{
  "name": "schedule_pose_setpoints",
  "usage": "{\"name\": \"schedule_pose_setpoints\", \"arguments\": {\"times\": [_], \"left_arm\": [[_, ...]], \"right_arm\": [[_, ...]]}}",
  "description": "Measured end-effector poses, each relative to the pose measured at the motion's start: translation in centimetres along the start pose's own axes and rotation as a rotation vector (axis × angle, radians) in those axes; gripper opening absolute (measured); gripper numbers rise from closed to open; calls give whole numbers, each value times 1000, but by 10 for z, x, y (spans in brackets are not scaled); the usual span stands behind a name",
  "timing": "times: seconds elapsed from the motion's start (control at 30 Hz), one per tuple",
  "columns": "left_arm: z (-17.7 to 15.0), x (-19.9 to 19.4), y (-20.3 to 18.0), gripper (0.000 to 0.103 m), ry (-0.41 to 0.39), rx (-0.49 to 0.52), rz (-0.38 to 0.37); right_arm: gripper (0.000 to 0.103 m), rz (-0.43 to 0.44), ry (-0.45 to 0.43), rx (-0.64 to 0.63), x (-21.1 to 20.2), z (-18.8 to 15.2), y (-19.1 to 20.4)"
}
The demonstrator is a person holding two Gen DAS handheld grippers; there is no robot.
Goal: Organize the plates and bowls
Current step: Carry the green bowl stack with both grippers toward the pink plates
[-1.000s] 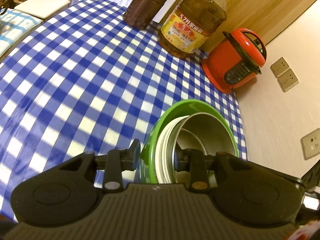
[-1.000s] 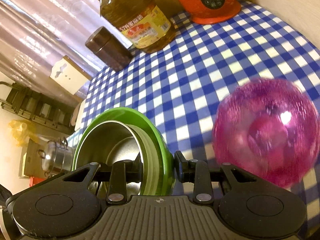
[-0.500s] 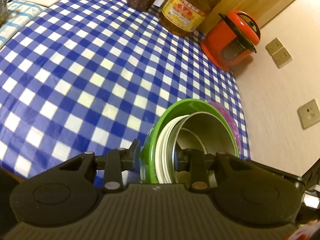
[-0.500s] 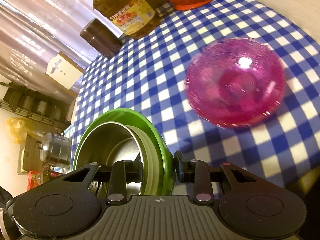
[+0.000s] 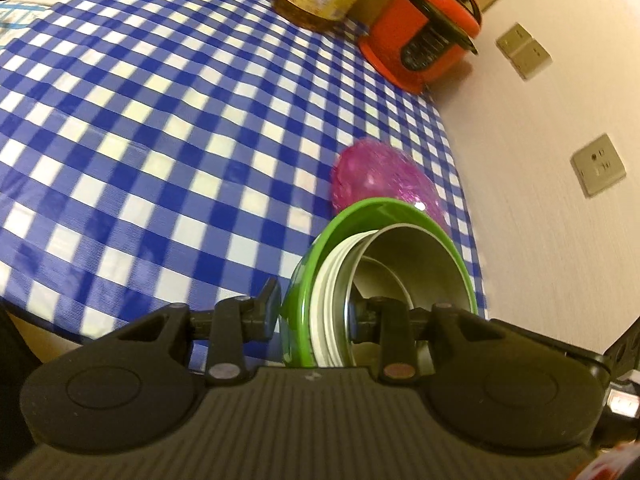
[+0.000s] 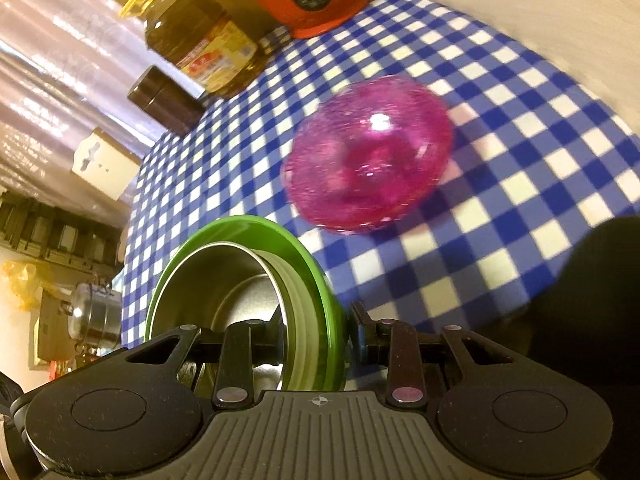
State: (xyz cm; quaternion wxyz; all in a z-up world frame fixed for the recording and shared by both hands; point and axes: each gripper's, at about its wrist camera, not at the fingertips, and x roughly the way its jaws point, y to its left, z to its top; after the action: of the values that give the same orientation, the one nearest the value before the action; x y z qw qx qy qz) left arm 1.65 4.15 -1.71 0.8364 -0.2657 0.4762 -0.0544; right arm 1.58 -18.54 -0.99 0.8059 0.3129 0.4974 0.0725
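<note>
Left gripper and right gripper each clamped on the nested stack — glossy green plastic bowl, white plates, steel bowl — held tilted above the blue-checked counter. At one o'clock, translucent magenta plastic bowl resting on the cloth.

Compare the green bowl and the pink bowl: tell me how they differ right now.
The green bowl is opaque and tilted up on edge, gripped at its rim by both the left gripper and the right gripper; the pink bowl is translucent, glittery, and sits free on the checkered tablecloth. The green bowl holds a white dish and a metal bowl nested inside; the pink bowl looks empty. Both are round bowls.
</note>
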Motion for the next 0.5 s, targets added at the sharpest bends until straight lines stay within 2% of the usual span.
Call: {"name": "schedule_pose_setpoints", "arguments": {"times": [0.27,0.5], "left_arm": [[-4,15,-36,28,32,50,-28],[8,32,-63,28,51,73,-55]], "right_arm": [[31,-17,-37,50,-24,10,-30],[31,-30,-69,73,-37,34,-46]]}}
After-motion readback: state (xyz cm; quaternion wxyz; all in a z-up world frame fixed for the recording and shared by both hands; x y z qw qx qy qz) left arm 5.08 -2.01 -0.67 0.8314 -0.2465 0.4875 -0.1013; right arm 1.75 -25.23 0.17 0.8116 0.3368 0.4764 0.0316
